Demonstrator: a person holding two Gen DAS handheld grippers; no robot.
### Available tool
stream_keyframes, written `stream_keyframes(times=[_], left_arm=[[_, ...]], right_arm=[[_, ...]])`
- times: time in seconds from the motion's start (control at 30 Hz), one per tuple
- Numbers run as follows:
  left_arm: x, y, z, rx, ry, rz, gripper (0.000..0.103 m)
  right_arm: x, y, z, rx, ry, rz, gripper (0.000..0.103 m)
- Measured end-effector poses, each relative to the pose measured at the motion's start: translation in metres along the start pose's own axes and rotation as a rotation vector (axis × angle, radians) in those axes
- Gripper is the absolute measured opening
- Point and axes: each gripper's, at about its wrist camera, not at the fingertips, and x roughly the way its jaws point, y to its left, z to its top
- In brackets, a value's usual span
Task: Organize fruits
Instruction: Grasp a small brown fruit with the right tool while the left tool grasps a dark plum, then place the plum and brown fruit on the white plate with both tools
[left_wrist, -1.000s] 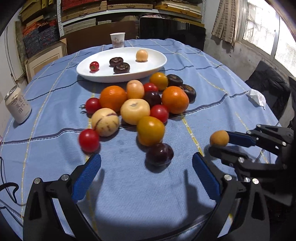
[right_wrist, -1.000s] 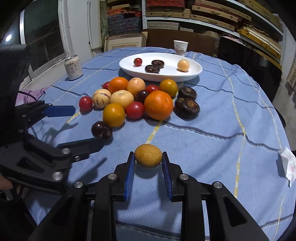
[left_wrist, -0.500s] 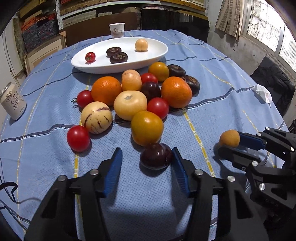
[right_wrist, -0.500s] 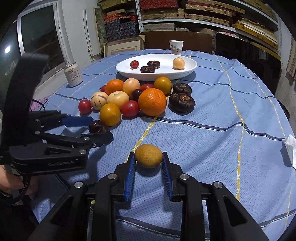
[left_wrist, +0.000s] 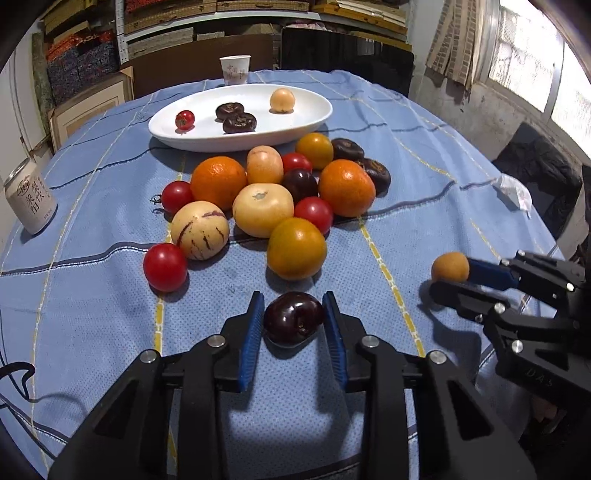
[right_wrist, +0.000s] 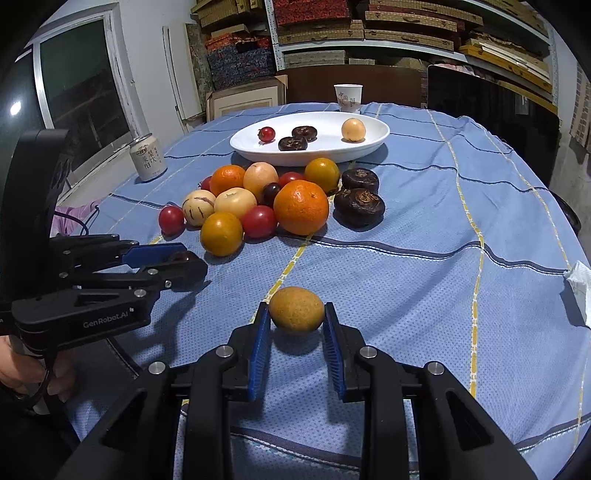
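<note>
My left gripper (left_wrist: 293, 317) is shut on a dark purple plum (left_wrist: 294, 322) just above the blue cloth; it also shows in the right wrist view (right_wrist: 173, 260). My right gripper (right_wrist: 295, 319) is shut on a small tan-orange fruit (right_wrist: 296, 308), which also shows in the left wrist view (left_wrist: 450, 266). A pile of fruit lies ahead: oranges (left_wrist: 346, 187), red tomatoes (left_wrist: 165, 266), a striped pale melon (left_wrist: 200, 230), dark chestnut-like fruits (right_wrist: 359, 206). A white oval plate (left_wrist: 306, 122) behind it holds a red tomato, two dark fruits and a pale round fruit.
A drink can (left_wrist: 30, 201) stands at the left table edge. A paper cup (left_wrist: 235, 69) stands behind the plate. A crumpled tissue (left_wrist: 514, 190) lies at the right edge. Shelves and boxes stand behind the table.
My left gripper moved forward to the dark plum and closed its jaws on it. My right gripper kept hold of the tan-orange fruit and barely moved.
</note>
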Motion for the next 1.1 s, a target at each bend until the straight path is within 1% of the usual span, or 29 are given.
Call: stream_keyframes(times=[0.03, 0.07, 0.2, 0.23, 0.3, 0.33, 0.4, 0.47, 0.5, 0.53, 0.77, 0.8, 0.9, 1.1], left_arm=[[0.002, 0.000, -0.001, -0.004, 0.013, 0.001, 0.038], [0.003, 0.000, -0.002, -0.005, 0.024, 0.001, 0.040], [0.003, 0.004, -0.002, -0.031, 0.022, 0.000, 0.045], [0.003, 0.004, -0.002, -0.031, 0.021, -0.001, 0.044], [0.002, 0.003, -0.003, -0.023, 0.016, -0.013, 0.035], [0.002, 0.001, -0.004, -0.018, 0.016, -0.013, 0.033], [0.001, 0.000, -0.006, -0.011, 0.015, -0.007, 0.033], [0.000, 0.001, -0.007, -0.021, 0.016, -0.017, 0.033], [0.000, 0.002, -0.008, -0.025, 0.016, -0.022, 0.032], [-0.001, 0.002, -0.008, -0.027, 0.014, -0.024, 0.032], [-0.003, 0.003, -0.010, -0.031, 0.009, -0.034, 0.032], [-0.004, 0.003, -0.010, -0.032, 0.008, -0.037, 0.032], [-0.008, 0.002, -0.012, -0.027, -0.001, -0.038, 0.032], [-0.031, 0.007, -0.010, -0.037, -0.059, -0.038, 0.032]], right_arm=[[0.000, 0.000, 0.000, 0.000, 0.000, -0.002, 0.030], [0.000, 0.000, 0.000, -0.002, -0.002, -0.005, 0.030], [-0.001, 0.000, 0.000, 0.000, -0.009, -0.006, 0.030], [-0.001, -0.001, 0.000, 0.003, -0.010, -0.005, 0.030], [-0.002, -0.002, 0.000, 0.007, -0.012, -0.004, 0.030], [-0.002, -0.002, 0.000, 0.007, -0.011, -0.004, 0.030], [-0.001, -0.001, -0.001, 0.001, -0.007, -0.004, 0.030], [0.000, 0.002, -0.001, -0.013, 0.008, -0.001, 0.030], [0.002, 0.003, -0.001, -0.018, 0.019, -0.001, 0.033], [0.003, 0.003, 0.000, -0.018, 0.022, -0.006, 0.034], [0.011, 0.010, 0.000, -0.049, 0.064, -0.029, 0.033], [0.010, 0.010, 0.000, -0.050, 0.058, -0.026, 0.027], [0.006, 0.008, 0.000, -0.038, 0.033, -0.011, 0.027], [-0.003, 0.007, 0.000, -0.028, -0.012, 0.001, 0.027]])
